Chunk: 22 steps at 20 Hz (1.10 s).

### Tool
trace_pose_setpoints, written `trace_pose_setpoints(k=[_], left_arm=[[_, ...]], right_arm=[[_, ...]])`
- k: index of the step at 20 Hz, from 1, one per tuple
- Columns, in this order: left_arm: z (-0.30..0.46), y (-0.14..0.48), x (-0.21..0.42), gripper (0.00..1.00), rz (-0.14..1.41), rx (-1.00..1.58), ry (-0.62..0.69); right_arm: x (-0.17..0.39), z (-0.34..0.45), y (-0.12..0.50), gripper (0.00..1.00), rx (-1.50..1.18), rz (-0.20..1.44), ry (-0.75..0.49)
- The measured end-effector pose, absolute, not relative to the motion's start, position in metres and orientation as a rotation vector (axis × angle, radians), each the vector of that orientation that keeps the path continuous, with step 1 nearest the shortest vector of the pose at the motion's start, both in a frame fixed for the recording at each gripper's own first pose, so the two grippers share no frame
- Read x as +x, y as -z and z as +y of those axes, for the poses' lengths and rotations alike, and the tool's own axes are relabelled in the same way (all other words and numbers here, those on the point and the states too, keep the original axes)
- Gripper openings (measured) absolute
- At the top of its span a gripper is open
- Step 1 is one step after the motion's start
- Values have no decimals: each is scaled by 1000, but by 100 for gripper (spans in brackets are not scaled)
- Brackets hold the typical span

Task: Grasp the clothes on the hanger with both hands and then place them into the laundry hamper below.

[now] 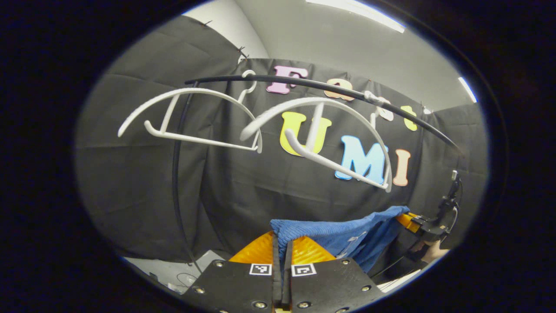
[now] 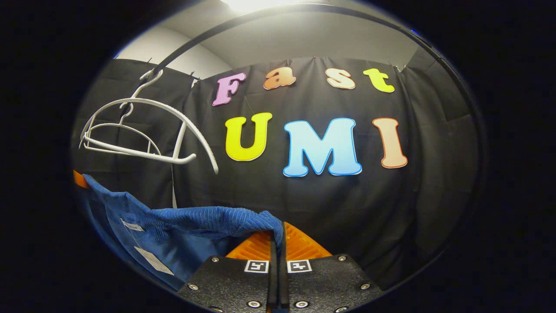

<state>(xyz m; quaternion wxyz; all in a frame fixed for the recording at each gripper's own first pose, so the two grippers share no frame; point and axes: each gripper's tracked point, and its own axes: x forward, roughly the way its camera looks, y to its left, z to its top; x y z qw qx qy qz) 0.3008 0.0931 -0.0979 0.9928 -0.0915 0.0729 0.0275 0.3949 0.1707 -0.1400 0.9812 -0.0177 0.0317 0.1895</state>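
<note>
My left tool point(image 1: 282, 254) and right tool point(image 2: 278, 241) each pinch a corner of the blue garment point(image 1: 343, 232), stretched sideways between them. Beyond, two bare white hangers point(image 1: 191, 117) hang on the black rail point(image 1: 330, 89); the left gripper view catches my far hand point(image 1: 432, 252).

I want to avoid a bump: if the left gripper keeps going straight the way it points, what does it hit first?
Probably the black cloth wall. The left gripper, shut on the blue garment, points below the white hangers, though depth is unclear.
</note>
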Motion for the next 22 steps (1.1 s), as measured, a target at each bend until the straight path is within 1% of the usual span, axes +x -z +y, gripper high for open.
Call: trace_pose_setpoints(k=[3, 4, 5, 6, 9, 10, 11, 14, 18, 22], left_arm=[[88, 91, 267, 1, 133, -176, -53], [86, 88, 259, 8, 130, -186, -49], [84, 82, 250, 7, 122, -198, -42], [84, 75, 243, 1, 113, -204, -37], [88, 53, 228, 2, 73, -208, -18], [90, 45, 226, 7, 64, -211, -6], [95, 43, 220, 1, 61, -214, 3], [97, 35, 206, 2, 62, -196, 64], [99, 62, 191, 2, 138, -132, 155], [93, 109, 175, 2, 230, -172, 267]], right_arm=[[368, 162, 138, 1, -20, 97, -387], [359, 159, 134, 1, -14, 103, -385], [350, 157, 129, 1, -10, 101, -382], [342, 156, 124, 1, -6, 102, -381], [313, 159, 111, 1, -3, 111, -387], [311, 150, 100, 1, 1, 112, -379], [300, 152, 95, 1, 13, 116, -371], [263, 163, 86, 1, 60, 148, -352], [210, 179, 99, 1, 53, 222, -306], [150, 188, 119, 1, 32, 306, -234]])
